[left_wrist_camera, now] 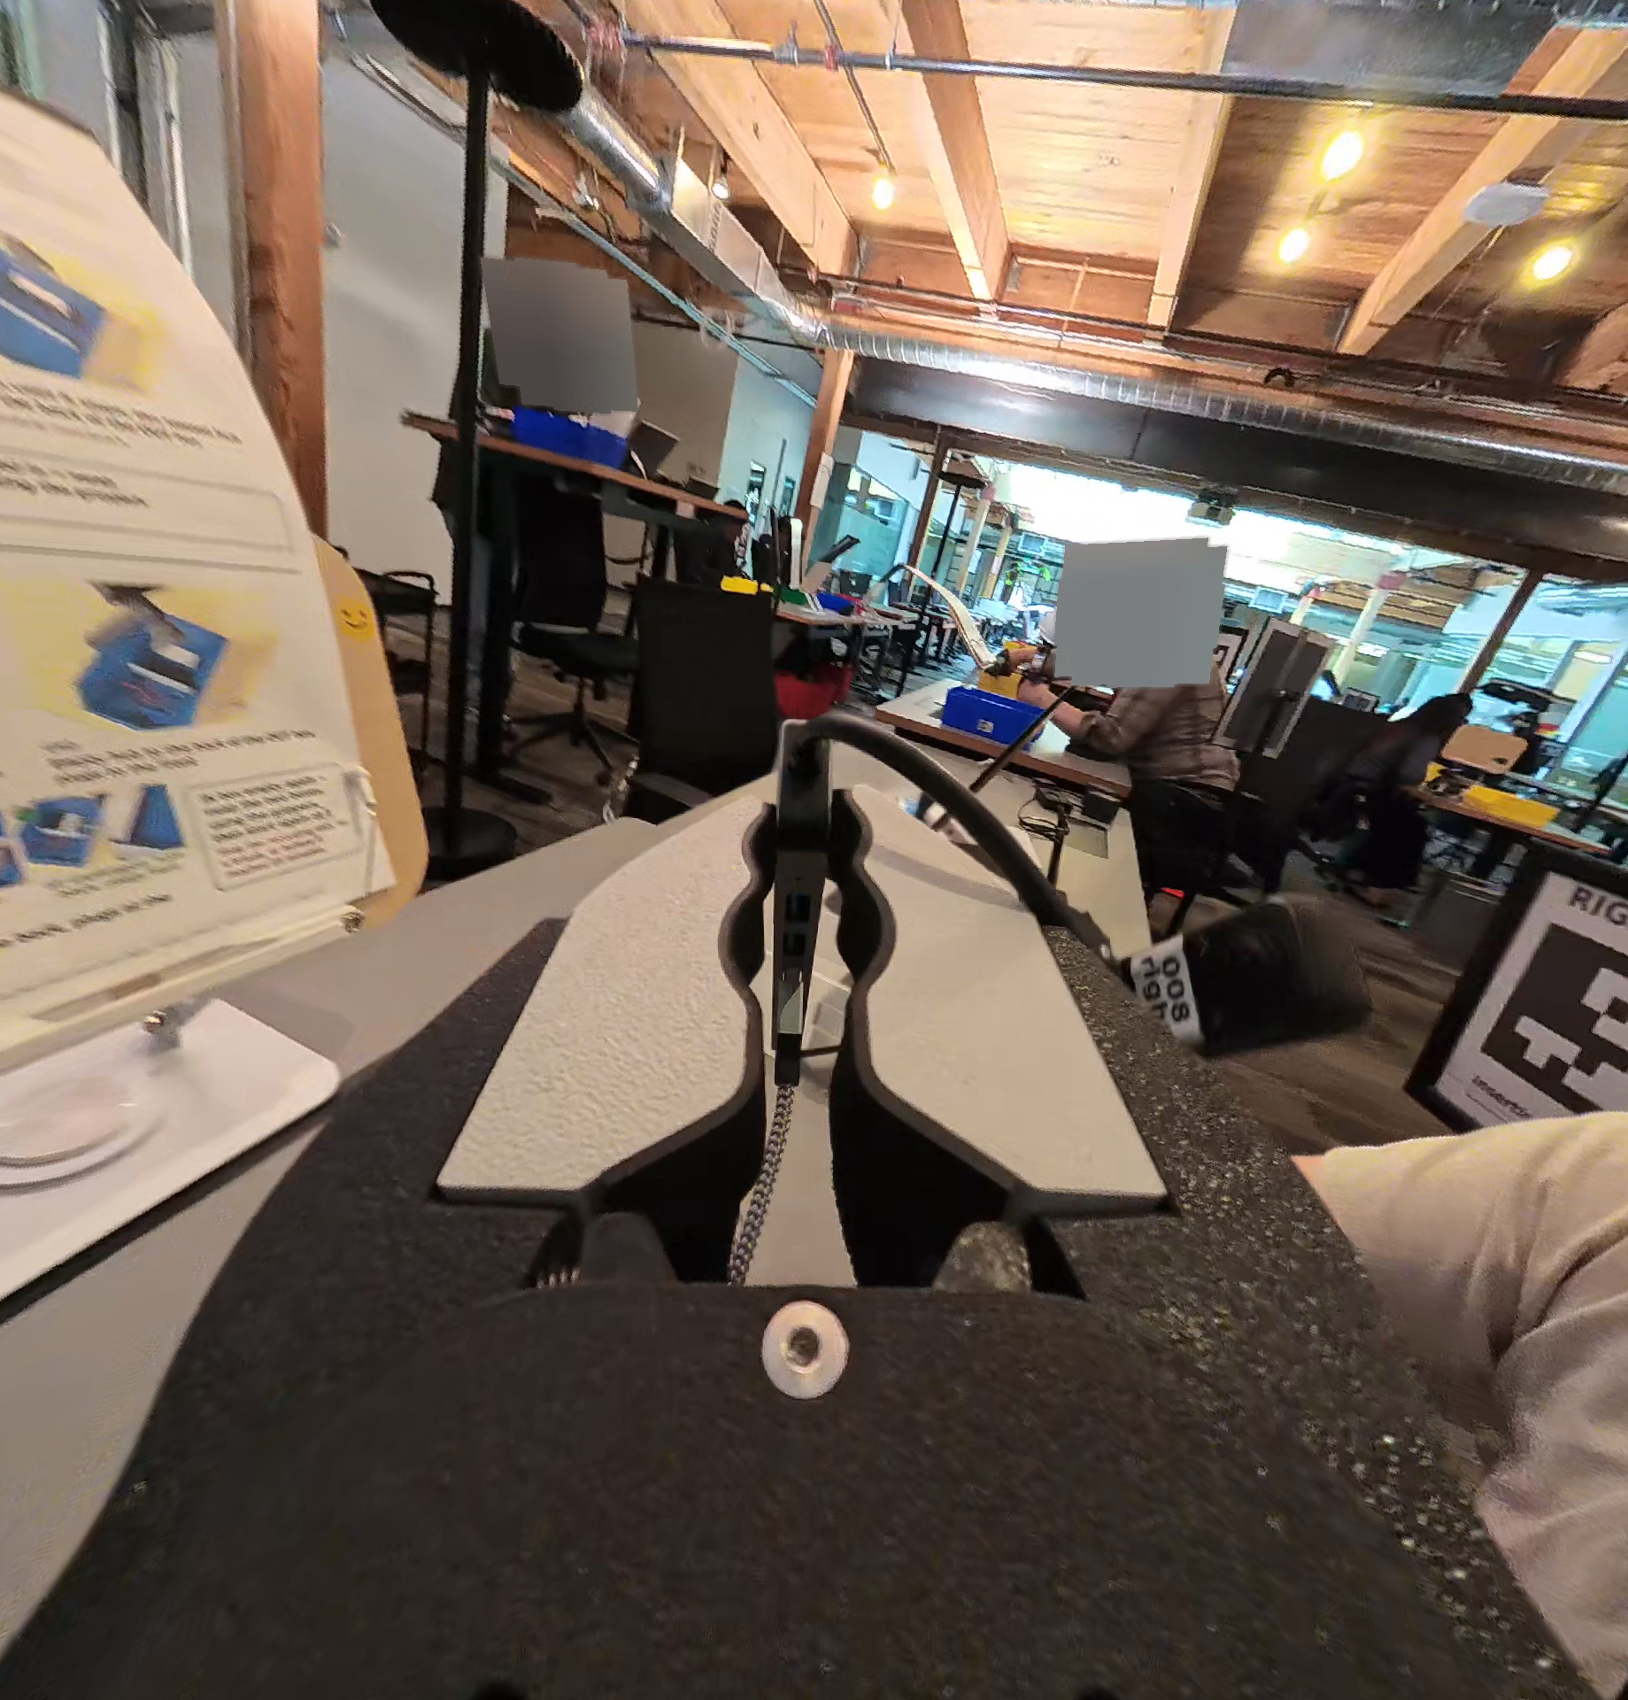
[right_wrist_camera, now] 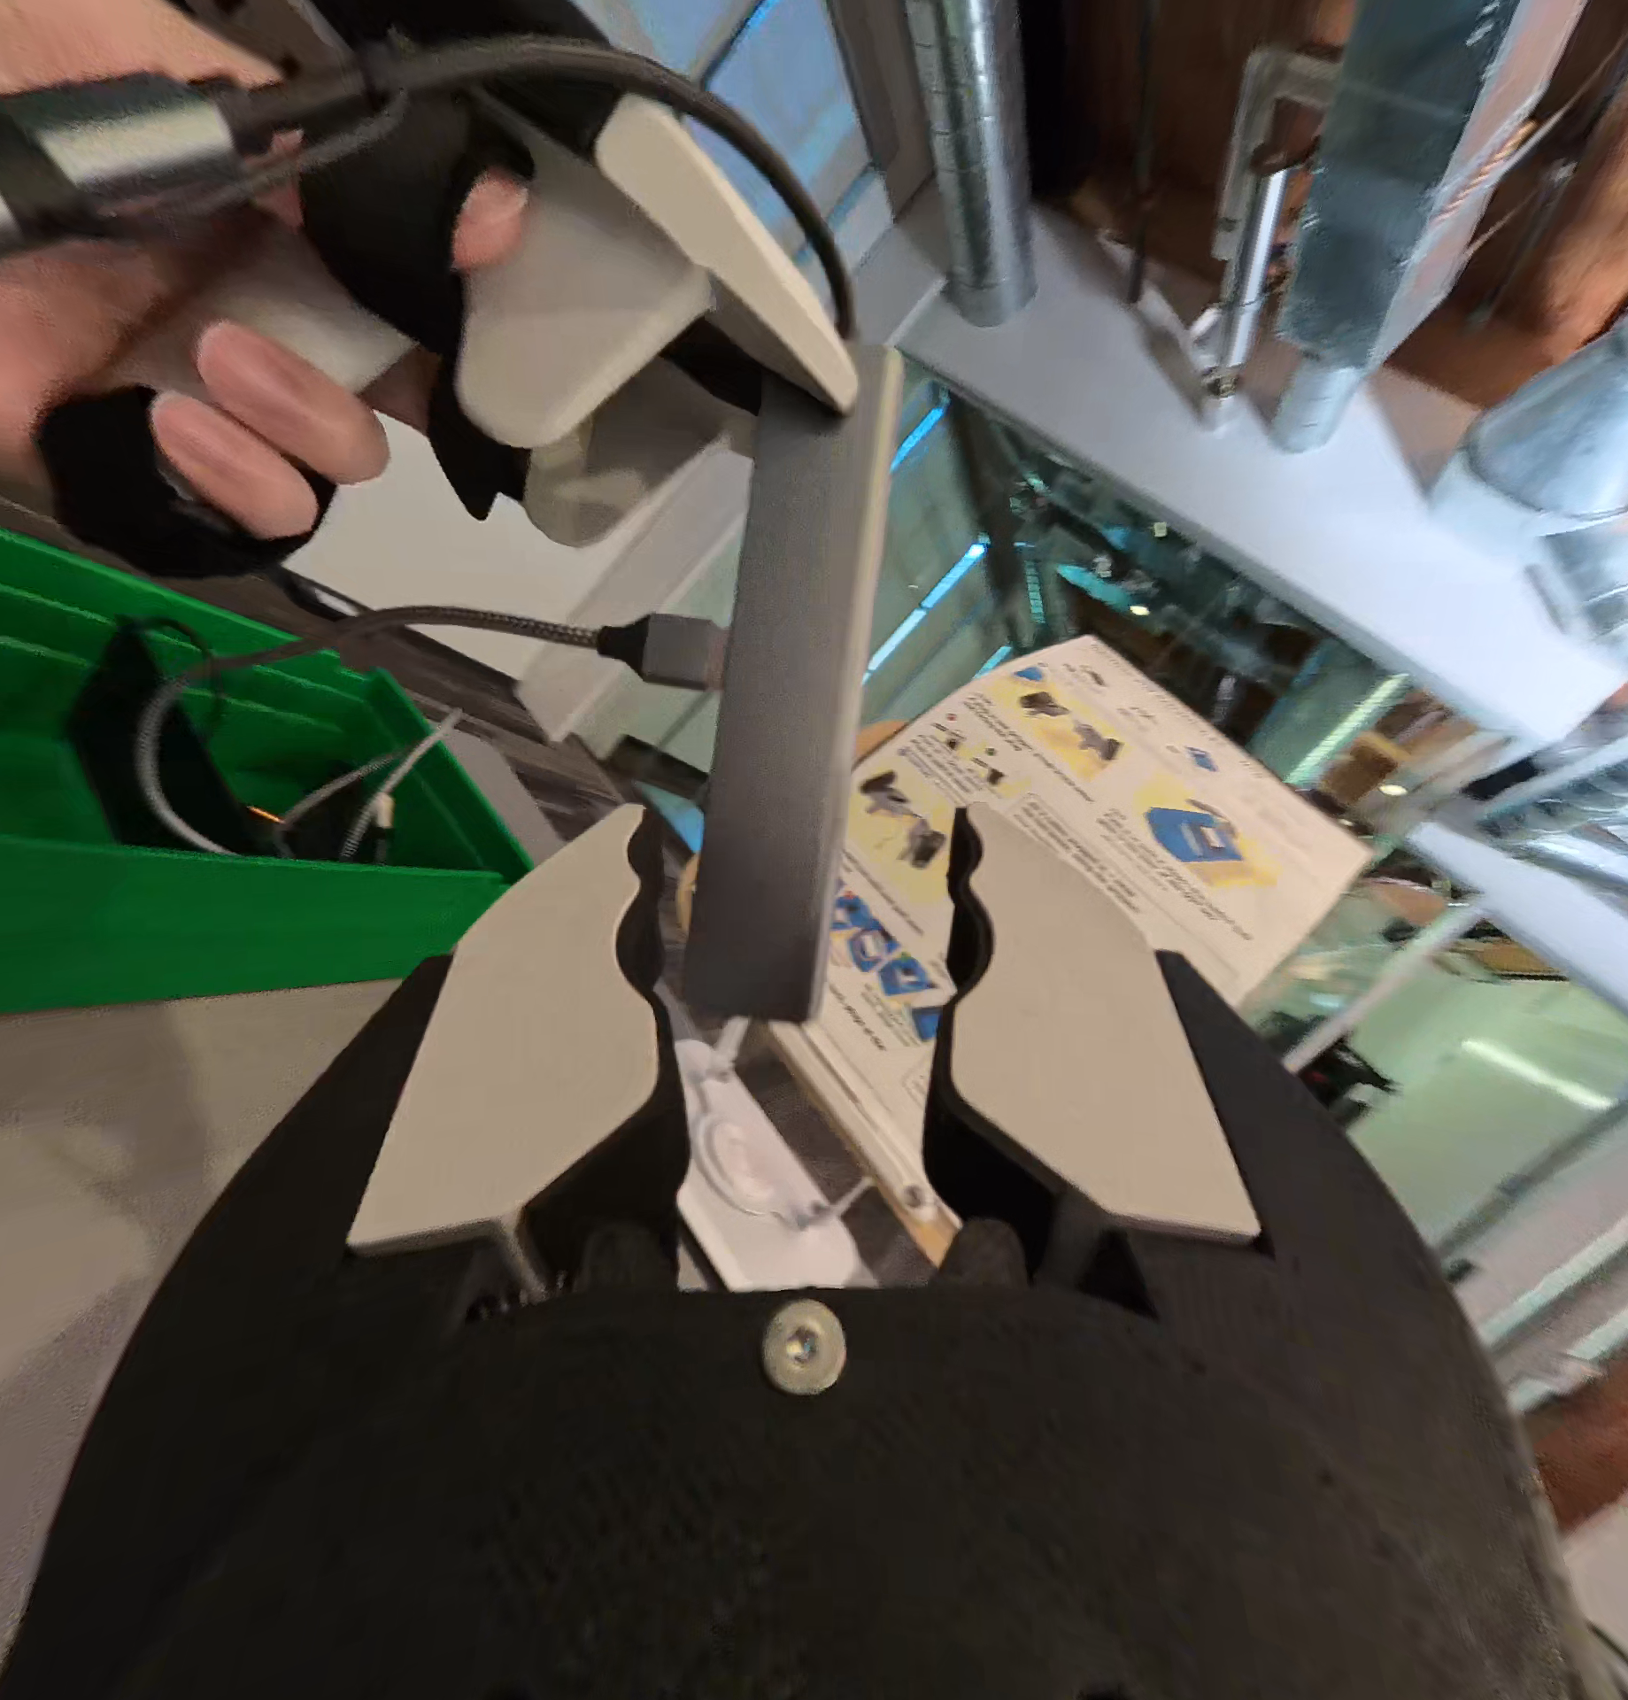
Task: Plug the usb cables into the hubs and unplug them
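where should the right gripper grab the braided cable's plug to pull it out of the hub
Grip the dark plug body, not the braided cable behind it. It sticks out sideways from the hub, which the left gripper clamps by its flat faces. Come in from the plug's side, toward the green bin, one finger on each broad face, then pull straight away from the hub. The right gripper is open.

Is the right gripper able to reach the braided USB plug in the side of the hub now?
Probably yes. The right gripper is open around the lower end of the hub, which the left gripper holds. The braided USB plug sticks out higher on its left side, with free space around it.
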Available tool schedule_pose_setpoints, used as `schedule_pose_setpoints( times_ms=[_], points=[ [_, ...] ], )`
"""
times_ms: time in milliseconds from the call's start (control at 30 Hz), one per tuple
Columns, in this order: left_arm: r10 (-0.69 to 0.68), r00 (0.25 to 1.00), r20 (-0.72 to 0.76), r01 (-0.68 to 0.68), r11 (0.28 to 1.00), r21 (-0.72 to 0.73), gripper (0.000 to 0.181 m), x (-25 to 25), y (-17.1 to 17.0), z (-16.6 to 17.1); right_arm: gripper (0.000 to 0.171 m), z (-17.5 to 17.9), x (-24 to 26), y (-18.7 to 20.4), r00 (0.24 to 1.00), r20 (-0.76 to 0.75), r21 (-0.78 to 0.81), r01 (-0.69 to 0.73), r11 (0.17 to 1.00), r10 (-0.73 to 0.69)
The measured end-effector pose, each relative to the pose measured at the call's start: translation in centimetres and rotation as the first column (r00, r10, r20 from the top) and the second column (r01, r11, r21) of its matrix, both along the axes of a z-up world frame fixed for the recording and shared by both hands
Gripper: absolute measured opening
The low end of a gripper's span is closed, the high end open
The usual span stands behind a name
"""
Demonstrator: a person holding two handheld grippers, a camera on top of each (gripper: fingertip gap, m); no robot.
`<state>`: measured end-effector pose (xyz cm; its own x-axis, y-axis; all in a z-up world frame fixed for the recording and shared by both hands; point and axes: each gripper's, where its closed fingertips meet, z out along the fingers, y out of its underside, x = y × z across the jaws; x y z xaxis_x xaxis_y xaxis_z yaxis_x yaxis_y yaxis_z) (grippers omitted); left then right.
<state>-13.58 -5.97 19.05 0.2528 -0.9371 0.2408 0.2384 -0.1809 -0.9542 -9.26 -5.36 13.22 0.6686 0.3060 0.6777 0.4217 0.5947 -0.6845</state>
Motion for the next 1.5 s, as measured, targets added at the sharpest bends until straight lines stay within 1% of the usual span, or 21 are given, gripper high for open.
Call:
schedule_pose_setpoints(
  times_ms=[67,100,133,233,300,333,367,433,500,567,633,733,800,867,900,967,1033,1167,1233,1300,1500],
  points=[
    [-0.034,0.999,0.02,0.035,0.999,-0.031,0.011,1.0,-0.2,-0.3,0.057,-0.4,0.3,0.7,0.995,0.03,0.055,0.095,0.994,-0.097],
    [-0.059,0.998,0.03,0.061,0.997,-0.047,0.011,1.4,-0.5,-0.4,0.05,-0.5,0.6,0.9,0.992,0.031,0.076,0.123,0.99,-0.125],
    [-0.085,0.996,0.039,0.088,0.994,-0.064,0.011,1.7,-0.7,-0.4,0.038,-0.6,0.6,0.9,0.992,0.037,0.08,0.113,0.99,-0.116],
    [-0.138,0.989,0.051,0.141,0.988,-0.057,0.011,1.9,-1.0,-0.4,0.034,0.0,1.2,0.6,0.998,-0.007,0.028,0.057,0.998,-0.056],
    [-0.177,0.984,-0.032,0.175,0.982,-0.066,0.018,1.4,-1.3,-1.0,0.032,0.4,2.0,0.9,0.998,-0.008,-0.025,0.063,0.998,-0.063],
    [-0.201,0.972,-0.123,0.193,0.978,-0.076,0.025,0.9,-1.6,-1.9,0.031,0.7,2.6,1.0,0.997,-0.019,-0.04,0.069,0.997,-0.07],
    [-0.227,0.942,-0.247,0.211,0.973,-0.091,0.031,0.2,-2.2,-3.4,0.031,1.0,3.1,1.1,0.997,-0.032,-0.058,0.069,0.996,-0.071],
    [-0.217,0.828,-0.517,0.18,0.976,-0.121,0.045,-2.1,-2.6,-8.0,0.031,1.2,4.0,1.5,0.996,-0.046,-0.104,0.077,0.992,-0.082],
    [-0.076,0.683,-0.727,0.063,0.997,-0.046,0.053,-4.9,-0.8,-11.8,0.031,1.3,4.9,2.0,0.993,-0.054,-0.119,0.099,0.988,-0.106],
    [0.065,0.548,-0.834,-0.024,0.998,0.062,0.06,-7.2,1.4,-14.3,0.032,1.5,5.7,2.4,0.989,-0.06,-0.128,0.125,0.984,-0.134],
    [0.016,0.451,-0.892,0.018,0.999,0.027,0.064,-8.0,1.4,-16.9,0.032,1.7,6.7,2.8,0.985,-0.074,-0.156,0.146,0.977,-0.159],
    [-0.002,0.336,-0.942,-0.045,0.999,-0.019,0.065,-9.0,3.4,-20.0,0.031,2.0,8.4,3.4,0.976,-0.109,-0.185,0.169,0.968,-0.191],
    [-0.065,0.312,-0.948,-0.036,0.996,-0.08,0.055,-8.7,4.2,-21.8,0.032,2.3,9.5,3.8,0.97,-0.123,-0.198,0.183,0.963,-0.21],
    [-0.166,0.278,-0.946,-0.008,0.985,-0.175,0.017,-8.7,4.4,-23.5,0.031,2.5,10.5,4.0,0.965,-0.134,-0.203,0.197,0.959,-0.226],
    [-0.185,0.283,-0.941,-0.027,0.979,-0.201,0.01,-8.8,5.0,-23.8,0.031,2.5,10.8,4.2,0.964,-0.13,-0.207,0.204,0.957,-0.233],
    [-0.136,0.363,-0.922,-0.093,0.979,-0.181,0.005,-8.8,6.7,-22.7,0.032,2.2,11.0,4.5,0.963,-0.117,-0.218,0.213,0.952,-0.242],
    [0.013,0.449,-0.893,-0.16,0.985,-0.066,0.004,-9.2,8.4,-19.9,0.032,2.1,10.8,4.5,0.965,-0.126,-0.226,0.197,0.954,-0.23],
    [0.335,0.632,-0.699,-0.29,0.939,0.188,0.004,-9.2,9.4,-11.6,0.032,2.2,10.9,4.5,0.966,-0.114,-0.22,0.204,0.954,-0.233],
    [0.388,0.709,-0.588,-0.323,0.921,0.219,0.004,-8.7,9.2,-8.1,0.032,2.6,11.3,4.3,0.965,-0.126,-0.22,0.199,0.955,-0.23],
    [0.4,0.732,-0.552,-0.314,0.916,0.248,0.004,-7.9,9.6,-5.3,0.032,3.0,11.8,4.1,0.964,-0.149,-0.232,0.182,0.956,-0.219],
    [0.391,0.686,-0.614,-0.184,0.909,0.374,0.004,-2.4,9.9,5.3,0.032,4.6,13.8,3.3,0.951,-0.221,-0.226,0.166,0.96,-0.216]
  ],
)
